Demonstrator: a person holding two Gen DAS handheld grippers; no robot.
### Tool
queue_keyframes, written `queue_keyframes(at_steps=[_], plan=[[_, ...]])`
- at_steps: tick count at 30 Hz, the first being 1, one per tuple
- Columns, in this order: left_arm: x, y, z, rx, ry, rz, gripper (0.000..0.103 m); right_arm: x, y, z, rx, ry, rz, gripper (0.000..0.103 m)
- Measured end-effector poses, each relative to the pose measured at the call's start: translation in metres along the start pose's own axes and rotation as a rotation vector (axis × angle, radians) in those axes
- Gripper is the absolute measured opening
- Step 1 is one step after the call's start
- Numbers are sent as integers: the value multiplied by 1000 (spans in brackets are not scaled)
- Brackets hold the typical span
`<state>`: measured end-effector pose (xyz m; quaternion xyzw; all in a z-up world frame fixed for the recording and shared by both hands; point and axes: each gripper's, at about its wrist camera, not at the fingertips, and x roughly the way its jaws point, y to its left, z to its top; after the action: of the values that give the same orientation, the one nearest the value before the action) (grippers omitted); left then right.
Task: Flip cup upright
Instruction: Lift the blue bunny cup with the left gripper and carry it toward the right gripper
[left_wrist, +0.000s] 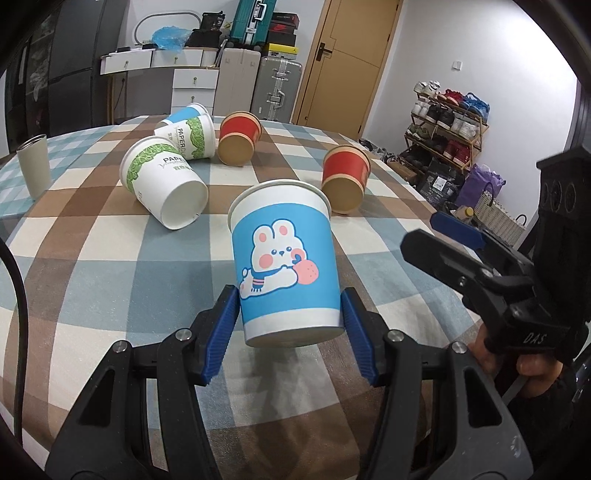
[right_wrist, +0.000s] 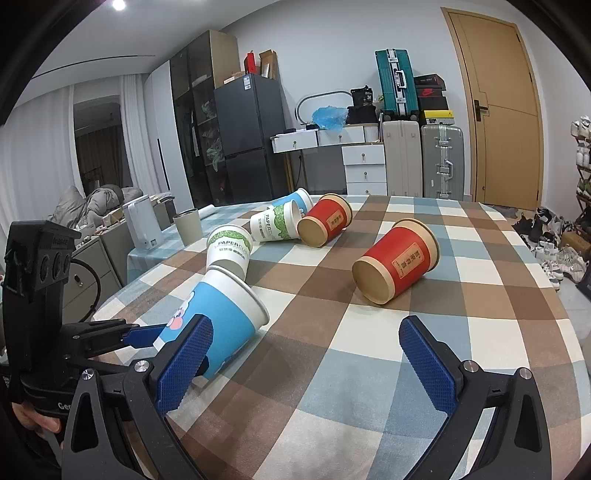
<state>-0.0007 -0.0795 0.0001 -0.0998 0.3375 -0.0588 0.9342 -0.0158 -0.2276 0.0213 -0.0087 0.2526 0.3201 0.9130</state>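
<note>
My left gripper (left_wrist: 290, 325) is shut on a blue paper cup with a rabbit print (left_wrist: 284, 258). It holds the cup by its base, tilted, just above the checked tablecloth (left_wrist: 110, 258). In the right wrist view the same cup (right_wrist: 225, 321) leans with its rim toward the far side, a blue left finger (right_wrist: 142, 336) against it. My right gripper (right_wrist: 299, 369) is open and empty over the cloth, to the right of that cup; it also shows in the left wrist view (left_wrist: 458, 240).
Several cups lie on their sides: two red ones (left_wrist: 345, 177) (left_wrist: 240, 138), two white-and-green ones (left_wrist: 162, 181) (left_wrist: 194, 138), and another blue one (right_wrist: 295, 201) behind them. A grey tumbler (left_wrist: 33, 164) stands at the far left edge. A shoe rack (left_wrist: 447, 125) stands beyond the table.
</note>
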Motion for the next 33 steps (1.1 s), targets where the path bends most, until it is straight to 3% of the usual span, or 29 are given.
queue_keyframes(at_steps=[12, 13, 16, 24, 29, 33], plan=[[6, 2, 0, -7, 33, -4, 56, 0, 0, 0, 1, 0, 0, 103], [7, 2, 0, -6, 36, -4, 58, 0, 1, 0, 0, -1, 1, 103], [6, 7, 2, -12, 37, 3, 81, 0, 0, 0, 0, 0, 0, 103], [-5, 20, 10, 18, -29, 16, 86, -1, 1, 0, 0, -7, 8, 103], [-12, 31, 17, 46, -100, 7, 102, -3, 4, 0, -13, -24, 13, 103], [-18, 39, 20, 80, -169, 17, 102, -3, 7, 1, -37, -33, 21, 103]])
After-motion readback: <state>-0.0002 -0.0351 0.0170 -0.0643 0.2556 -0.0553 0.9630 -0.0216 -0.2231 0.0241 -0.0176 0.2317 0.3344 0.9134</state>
